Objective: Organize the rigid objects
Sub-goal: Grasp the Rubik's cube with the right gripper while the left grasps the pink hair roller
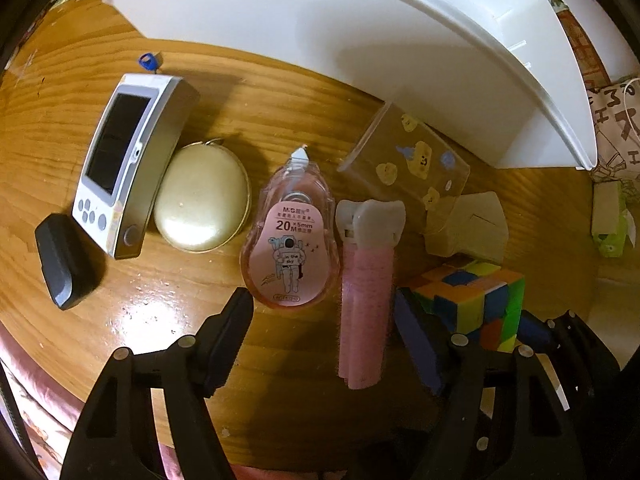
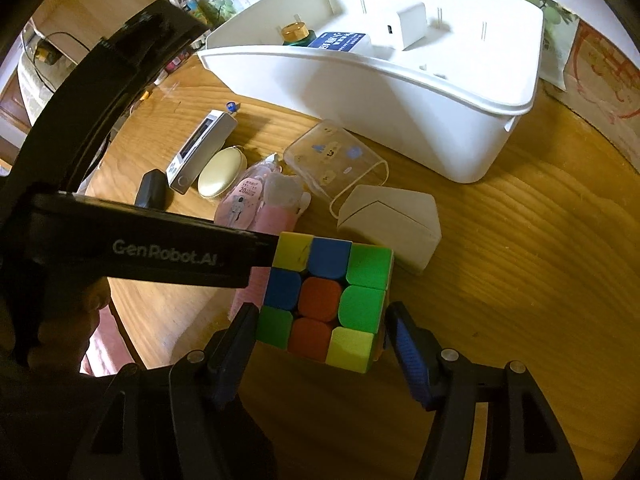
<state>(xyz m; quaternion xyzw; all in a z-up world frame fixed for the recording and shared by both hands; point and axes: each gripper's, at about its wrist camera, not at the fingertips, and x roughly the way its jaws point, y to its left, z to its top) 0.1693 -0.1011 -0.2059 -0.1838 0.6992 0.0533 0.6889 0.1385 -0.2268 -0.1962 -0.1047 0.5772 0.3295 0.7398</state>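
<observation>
Both views steeply downward, close, sharing cube clutter

Right hand-held gripper: black frame, silver screw heads, blue ribbed finger pads. Left hand-held gripper: identical black frame; white "GenRobot.AI" lettering on its housing.
</observation>
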